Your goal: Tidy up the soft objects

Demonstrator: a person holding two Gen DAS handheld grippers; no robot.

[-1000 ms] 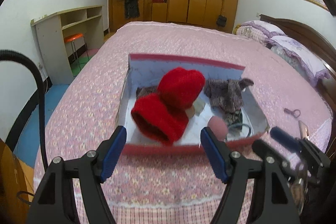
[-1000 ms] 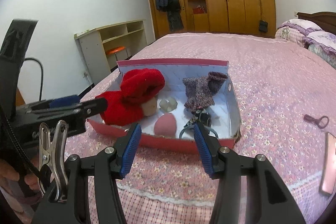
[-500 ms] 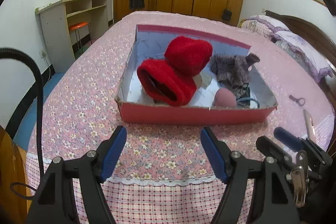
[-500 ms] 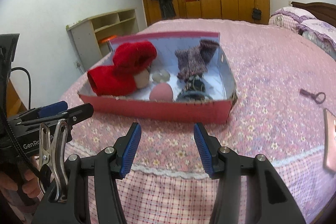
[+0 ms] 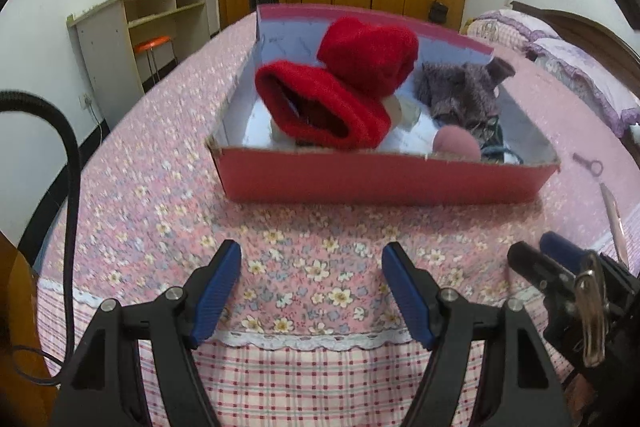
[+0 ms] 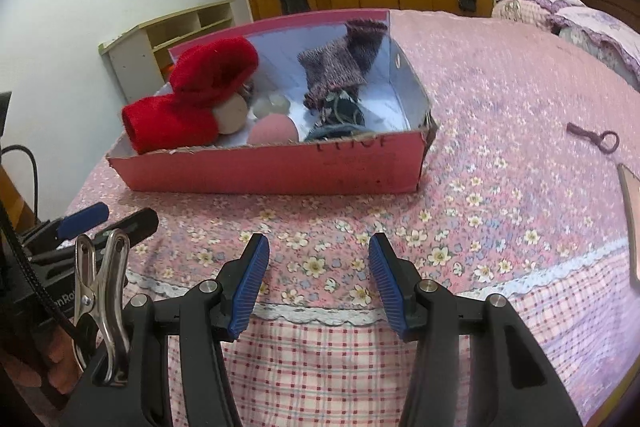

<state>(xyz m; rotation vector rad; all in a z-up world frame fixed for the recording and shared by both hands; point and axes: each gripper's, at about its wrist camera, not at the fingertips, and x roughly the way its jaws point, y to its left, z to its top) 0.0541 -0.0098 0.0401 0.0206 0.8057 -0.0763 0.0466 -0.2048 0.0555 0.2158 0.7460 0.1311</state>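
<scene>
While both tongs (image 5: pixel 312 275) (image 6: pixel 318 267) gape, bare bedspread (image 5: pixel 168 195) fronts the box (image 5: pixel 380 179)

The box (image 5: pixel 384 179) sits on the bed (image 5: pixel 160 195) near its foot edge; in it, hat (image 5: pixel 340 95) left, knitwear (image 5: pixel 460 95) right.

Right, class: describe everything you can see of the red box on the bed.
The red box is a shallow open cardboard tray, red outside, pale bluish-white inside, with a frayed front rim and faint dark writing on the front wall. It sits flat on the flowered pink bedspread, apart from both grippers. Inside lie a red knitted piece, a purple-grey knitted piece, a pink sponge and other small items.
</scene>
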